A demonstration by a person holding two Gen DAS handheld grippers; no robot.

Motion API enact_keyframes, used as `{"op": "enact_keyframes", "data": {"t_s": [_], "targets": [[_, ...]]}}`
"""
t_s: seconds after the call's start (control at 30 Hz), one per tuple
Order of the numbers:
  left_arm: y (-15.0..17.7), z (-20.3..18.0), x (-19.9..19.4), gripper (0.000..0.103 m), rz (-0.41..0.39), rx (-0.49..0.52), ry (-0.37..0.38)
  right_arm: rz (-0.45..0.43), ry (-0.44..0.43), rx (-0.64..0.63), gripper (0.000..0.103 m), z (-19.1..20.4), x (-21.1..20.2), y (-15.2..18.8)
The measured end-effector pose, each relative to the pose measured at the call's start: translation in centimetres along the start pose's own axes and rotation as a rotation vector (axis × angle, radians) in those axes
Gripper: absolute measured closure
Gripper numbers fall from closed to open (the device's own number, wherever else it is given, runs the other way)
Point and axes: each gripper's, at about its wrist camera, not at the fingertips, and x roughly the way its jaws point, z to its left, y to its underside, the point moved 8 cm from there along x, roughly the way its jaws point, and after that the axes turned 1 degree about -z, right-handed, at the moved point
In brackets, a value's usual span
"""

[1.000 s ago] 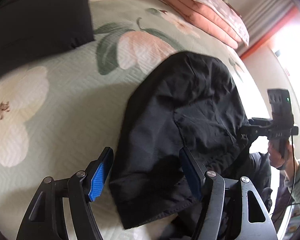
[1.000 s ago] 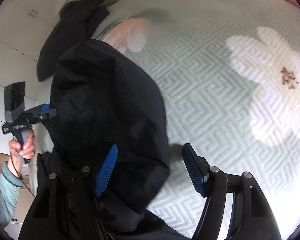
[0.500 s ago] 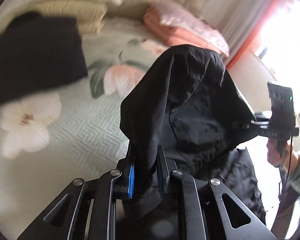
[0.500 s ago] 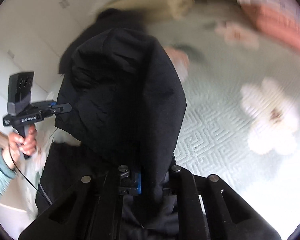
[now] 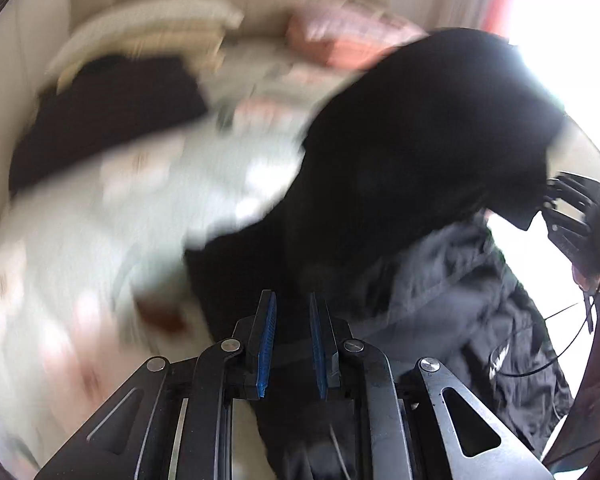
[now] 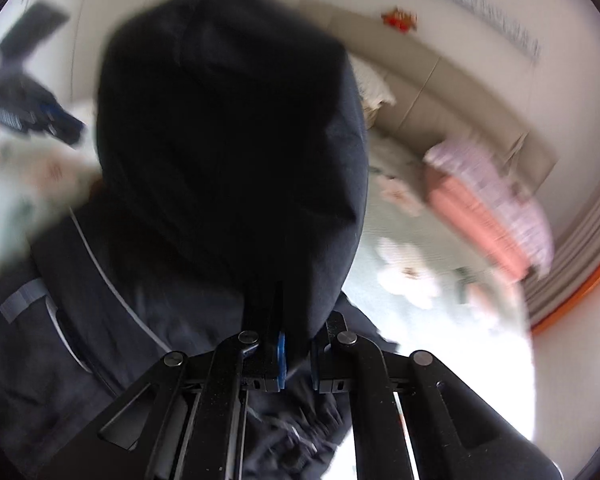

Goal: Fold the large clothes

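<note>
- Both grippers, a second ago wide open over the black hooded jacket [image 5: 420, 168] lying on the bed, have since clamped onto it and raised it off the floral bedspread [image 5: 100, 216]; the background is now smeared by motion.
- Left gripper [image 5: 291, 344]: blue pads drawn narrow, pinching a fold of the black fabric that runs down between them.
- Right gripper [image 6: 296, 356]: jaws closed tight on the jacket's edge just below the hood [image 6: 228, 128], which bulges up directly ahead of it.
- Key relation: the jacket hangs between the two grippers as a span, its long axis running from one grip to the other; each wrist view shows the opposite gripper at the far side of the cloth (right gripper [image 5: 572, 208], left gripper [image 6: 40, 116]). Neither hand looks clearly nearer the bed, so the likely next lay-down depends on both moving together.
- Lower body of the jacket, with pale piping [image 6: 112, 280], sags near the cameras.
- Hidden or unclear: the sleeves, the hem and the spot on the bed beneath are covered or blurred; a dark item [image 5: 100, 120] and pink bedding [image 6: 488, 216] lie far off.
</note>
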Motion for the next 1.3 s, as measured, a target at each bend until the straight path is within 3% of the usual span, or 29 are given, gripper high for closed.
{"op": "enact_keyframes", "data": {"t_s": [0.07,0.13,0.3,0.37,0.5,0.63,0.7,0.77,0.83,0.93,1.07,1.1,1.13,1.2,1.3], "targets": [[2.5,0.9,0.7,0.086,0.042,-0.049,-0.002,0.082,-0.006,-0.055,0.094,1.8,1.3,3.4],[3.2,1.2,0.1,0.086,0.03,-0.065,-0.014,0.15,-0.029,-0.067,0.094,2.5,2.2,5.9],[-3.0,-1.0,-1.8,0.085,-0.086,-0.02,0.061,0.244,-0.104,0.041,0.091,1.5,1.7,7.8],[-5.4,-3.9,-1.9,0.084,-0.107,0.01,0.15,0.254,-0.143,0.092,0.071,0.4,-0.2,8.3],[-7.3,-9.9,0.0,0.076,-0.094,0.112,0.232,0.268,-0.179,0.182,0.061,-1.9,-2.4,7.8],[-3.7,-13.2,5.3,0.075,0.064,0.096,0.301,0.268,-0.253,0.331,0.056,-3.7,-5.2,7.1],[1.7,-14.1,9.5,0.075,0.216,0.09,0.261,0.246,-0.291,0.403,0.052,-3.9,-6.0,5.8],[6.0,-14.5,11.6,0.075,0.26,0.098,0.206,0.214,-0.361,0.485,0.041,-3.3,-6.0,4.3],[6.6,-14.3,11.2,0.075,0.216,0.063,0.204,0.212,-0.373,0.517,0.035,-2.3,-4.9,3.2],[5.1,-13.4,9.0,0.075,0.157,-0.048,0.235,0.199,-0.38,0.529,0.035,-0.4,-2.8,1.5],[2.7,-12.6,4.6,0.074,0.058,-0.06,0.222,0.189,-0.402,0.57,0.035,0.7,-1.6,-0.7],[1.7,-12.5,3.6,0.072,0.029,-0.06,0.218,0.187,-0.413,0.579,0.035,0.7,-1.1,-1.2],[0.8,-12.3,2.8,0.059,0.003,-0.062,0.208,0.192,-0.423,0.584,0.035,1.0,-0.8,-1.5],[-0.4,-11.8,2.7,0.044,-0.029,-0.076,0.196,0.21,-0.426,0.581,0.035,1.7,0.3,-1.9],[-0.8,-10.8,5.7,0.044,0.001,-0.112,0.174,0.258,-0.43,0.575,0.035,2.8,2.5,-1.5]]}}
